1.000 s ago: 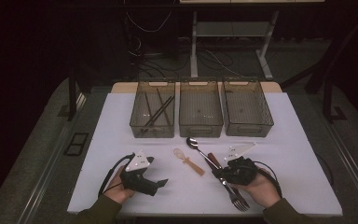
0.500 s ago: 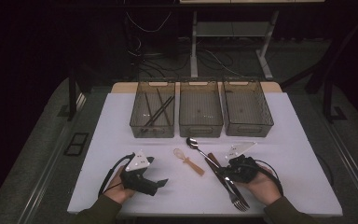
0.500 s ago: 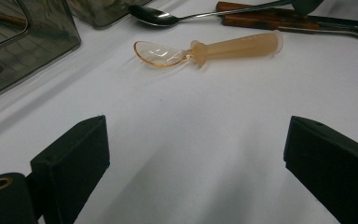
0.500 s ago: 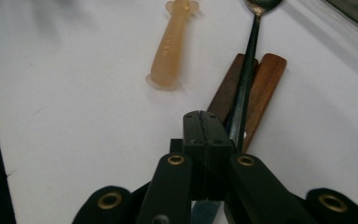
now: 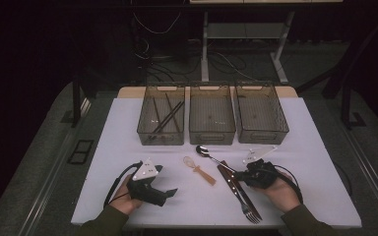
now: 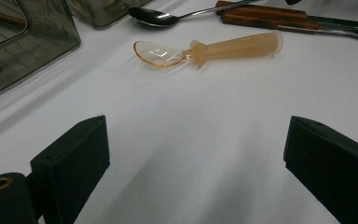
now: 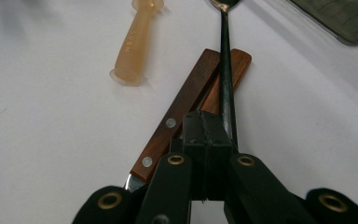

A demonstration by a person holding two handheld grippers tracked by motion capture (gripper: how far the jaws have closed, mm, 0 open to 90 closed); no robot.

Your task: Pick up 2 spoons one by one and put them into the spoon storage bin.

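A white table (image 5: 128, 128) carries three smoky translucent bins (image 5: 211, 115) in a row at its far side; the leftmost holds a few dark chopsticks (image 5: 166, 118), too tangled to count, and the other two look empty. In front of the bins lie four loose utensils: one metal spoon (image 5: 207, 153), one amber plastic spoon (image 5: 199, 169), and two wooden-handled pieces (image 7: 182, 105) side by side, of which one is a fork (image 5: 248, 211); the other I cannot identify.

The right gripper (image 7: 206, 135) has its jaws pressed together over the wooden handles, just beside the metal spoon's stem; whether anything is pinched between the pads I cannot tell. The left gripper (image 6: 196, 154) rests on the table with its jaws spread wide and nothing between them, pointing at the amber spoon.

The metal spoon probably handles as stiff, fairly light and slippery; its thin stem crosses the wooden handles, so it is best pinched at mid-stem. The wooden-handled pieces look heavier and offer flat, grippy sides.
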